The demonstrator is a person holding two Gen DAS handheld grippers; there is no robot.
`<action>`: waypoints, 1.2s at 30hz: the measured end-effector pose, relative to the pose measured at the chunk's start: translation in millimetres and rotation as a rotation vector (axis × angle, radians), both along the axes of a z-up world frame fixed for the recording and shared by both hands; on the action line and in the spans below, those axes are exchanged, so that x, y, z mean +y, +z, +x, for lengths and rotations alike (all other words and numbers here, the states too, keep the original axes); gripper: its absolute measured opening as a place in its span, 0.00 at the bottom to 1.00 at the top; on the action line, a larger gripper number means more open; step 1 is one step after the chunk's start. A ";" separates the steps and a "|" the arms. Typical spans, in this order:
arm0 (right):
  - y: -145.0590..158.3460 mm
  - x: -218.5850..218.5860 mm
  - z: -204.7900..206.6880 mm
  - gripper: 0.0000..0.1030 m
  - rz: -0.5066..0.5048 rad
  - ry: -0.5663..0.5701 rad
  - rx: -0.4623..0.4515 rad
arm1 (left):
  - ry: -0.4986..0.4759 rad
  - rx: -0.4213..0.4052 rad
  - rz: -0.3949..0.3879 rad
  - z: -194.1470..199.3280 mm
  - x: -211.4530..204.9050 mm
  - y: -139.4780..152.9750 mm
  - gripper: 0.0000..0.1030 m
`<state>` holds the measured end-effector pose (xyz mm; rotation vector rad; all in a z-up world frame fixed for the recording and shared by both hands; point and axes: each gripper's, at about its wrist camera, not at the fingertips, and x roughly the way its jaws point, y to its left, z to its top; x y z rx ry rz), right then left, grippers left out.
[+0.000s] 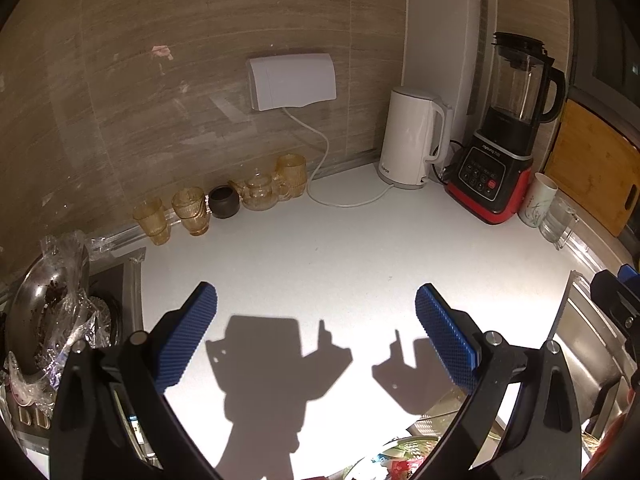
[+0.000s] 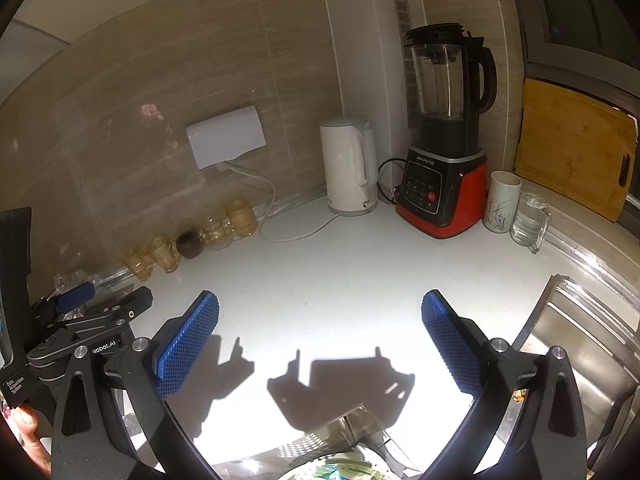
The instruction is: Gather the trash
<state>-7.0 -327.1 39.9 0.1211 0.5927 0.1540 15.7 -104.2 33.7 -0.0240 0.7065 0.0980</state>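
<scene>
Hovering over the white worktop [image 1: 340, 248], both hand-held grippers, left [image 1: 316, 328] and right [image 2: 320, 336], gape empty. Crumpled plastic wrap [image 1: 68, 312] (left view only) sits in a steel bowl [image 1: 28, 312] at far left.

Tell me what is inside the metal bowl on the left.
In the metal bowl lie crumpled clear plastic wrap and dark crumbs. The wrap hides the bowl's bottom.

Crumpled clear plastic wrap [image 1: 68, 304] lies bunched over a dirty steel bowl [image 1: 30, 312] at the tabletop's left edge; colourful wrappers [image 1: 396, 466] sit heaped in a container at the near edge, only partly visible
</scene>
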 end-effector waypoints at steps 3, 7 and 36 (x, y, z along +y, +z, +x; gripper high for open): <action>-0.4 0.8 1.4 0.98 -0.005 0.003 0.001 | 0.003 -0.001 -0.002 -0.3 -1.4 0.1 0.92; -1.0 1.6 2.4 0.98 -0.005 0.005 0.002 | 0.008 -0.007 0.003 -1.0 -2.1 0.4 0.92; -4.0 0.4 5.7 0.98 -0.006 0.005 0.010 | 0.003 0.001 -0.004 2.2 -3.2 -2.6 0.92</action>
